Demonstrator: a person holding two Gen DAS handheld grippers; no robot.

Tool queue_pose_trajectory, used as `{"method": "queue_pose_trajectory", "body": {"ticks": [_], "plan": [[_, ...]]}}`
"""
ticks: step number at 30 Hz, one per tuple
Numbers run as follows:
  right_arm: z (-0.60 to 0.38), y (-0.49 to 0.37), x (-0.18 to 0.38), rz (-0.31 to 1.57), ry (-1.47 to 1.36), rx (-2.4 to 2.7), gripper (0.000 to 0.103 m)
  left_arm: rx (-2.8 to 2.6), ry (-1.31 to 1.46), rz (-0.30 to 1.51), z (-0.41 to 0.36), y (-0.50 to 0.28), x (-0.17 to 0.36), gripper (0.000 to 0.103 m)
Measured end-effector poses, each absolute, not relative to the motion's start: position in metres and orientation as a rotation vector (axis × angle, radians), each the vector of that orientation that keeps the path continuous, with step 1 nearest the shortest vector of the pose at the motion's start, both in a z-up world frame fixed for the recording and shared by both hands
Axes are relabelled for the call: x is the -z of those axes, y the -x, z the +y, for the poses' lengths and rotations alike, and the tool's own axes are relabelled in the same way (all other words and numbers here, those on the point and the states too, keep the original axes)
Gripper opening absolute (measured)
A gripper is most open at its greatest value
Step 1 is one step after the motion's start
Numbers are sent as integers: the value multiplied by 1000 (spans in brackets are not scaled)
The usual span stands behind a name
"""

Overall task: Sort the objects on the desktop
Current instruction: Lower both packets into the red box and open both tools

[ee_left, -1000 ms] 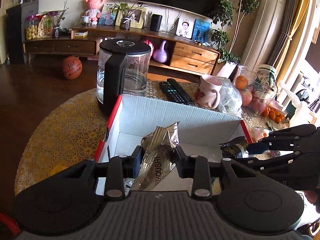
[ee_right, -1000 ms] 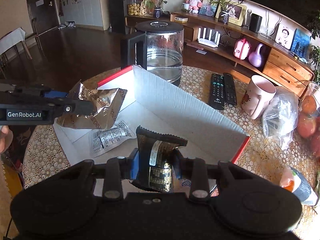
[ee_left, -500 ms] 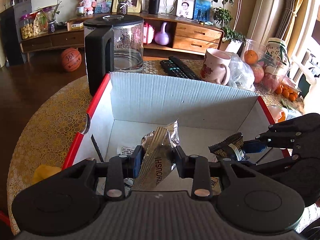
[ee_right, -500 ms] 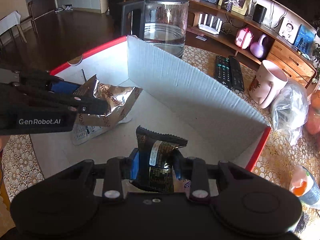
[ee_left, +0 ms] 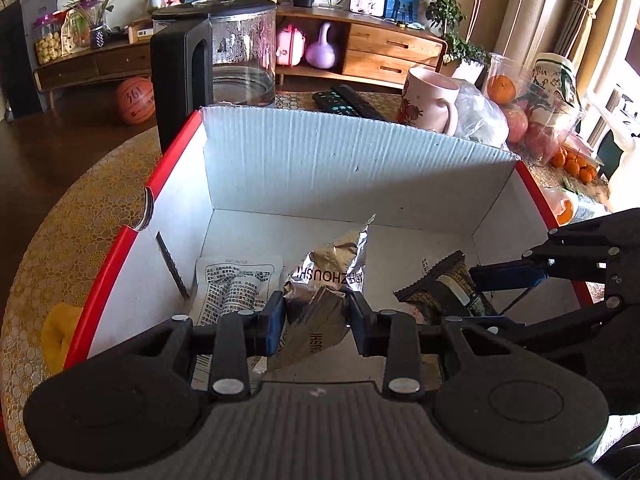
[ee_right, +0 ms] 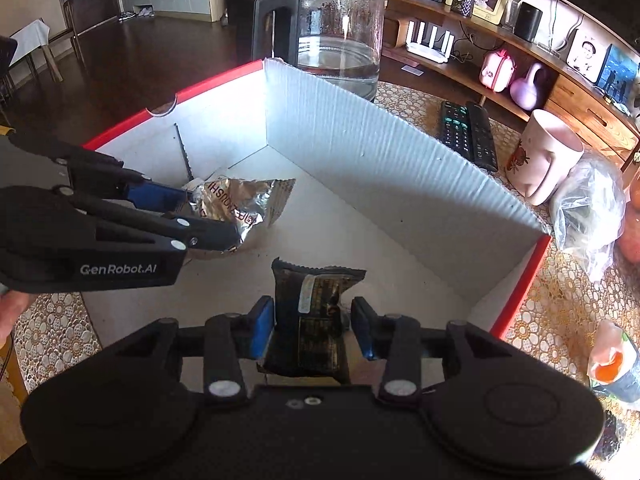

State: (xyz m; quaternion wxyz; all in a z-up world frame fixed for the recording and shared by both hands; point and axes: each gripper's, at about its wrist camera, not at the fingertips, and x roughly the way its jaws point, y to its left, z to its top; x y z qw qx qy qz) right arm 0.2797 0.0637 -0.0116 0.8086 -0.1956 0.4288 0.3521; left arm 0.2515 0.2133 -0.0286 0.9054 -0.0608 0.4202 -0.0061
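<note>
Silver foil is the nearest thing in the left wrist view: the crumpled silver packet (ee_left: 320,312) sits between the pads of the left tool (ee_left: 316,326), which have drawn apart since half a second ago, so the clamp on it looks slack or just let go. The right wrist view shows the same packet (ee_right: 244,208) lying low on the floor of the cardboard box (ee_right: 400,184), the left tool (ee_right: 208,232) reaching in from the side. A second ago both tools hung above the box rim; now both are down inside it.

In the right tool (ee_right: 314,328) the dark snack packet (ee_right: 316,312) stands upright, and its pads are also wider than before, with a sliver of gap on the right side (whether the left pad is touching the wrapper cannot be told). The left view shows that packet (ee_left: 444,292) close to the box floor, near the right wall.

Just beyond, a white printed sachet (ee_left: 236,288) lies flat in the box already. Both packets therefore appear delivered; the judgement is that this drop is all but complete and the tools can lift clear.

Farther off on the bench (ee_left: 80,208) stand the glass kettle (ee_left: 224,64), two remotes (ee_right: 468,132) and a pink mug (ee_right: 544,156), possibly next for sorting.
</note>
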Motion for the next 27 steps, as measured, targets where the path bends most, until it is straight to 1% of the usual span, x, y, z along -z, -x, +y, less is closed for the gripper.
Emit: {"method": "queue_pose_trajectory", "body": {"ticks": [2, 3, 4, 5, 7, 10, 14, 16, 21, 23, 26, 27], "plan": [[61, -279, 9, 917, 415, -759, 44, 2, 132, 869, 214, -252, 27, 33], [59, -278, 8, 915, 410, -760, 50, 2, 135, 865, 214, -252, 26, 33], [57, -278, 6, 908, 403, -762, 59, 0, 136, 857, 214, -251, 25, 38], [55, -277, 4, 898, 395, -764, 60, -5, 137, 849, 214, -251, 23, 47], [51, -276, 0, 886, 390, -766, 60, -17, 132, 829, 213, -248, 18, 57], [47, -275, -5, 880, 385, -774, 61, -24, 133, 817, 213, -247, 14, 59], [41, -274, -10, 865, 382, -767, 63, -43, 135, 813, 214, -246, 11, 67], [38, -273, -13, 860, 376, -765, 69, -50, 140, 813, 214, -245, 11, 69], [29, -268, -22, 840, 356, -795, 73, -68, 148, 804, 214, -241, 7, 77], [26, -264, -26, 824, 354, -798, 73, -76, 145, 795, 213, -239, 5, 84], [19, -259, -33, 811, 335, -806, 77, -78, 143, 785, 210, -236, 1, 86], [16, -257, -36, 811, 326, -809, 80, -79, 147, 785, 209, -235, -1, 87]]}}
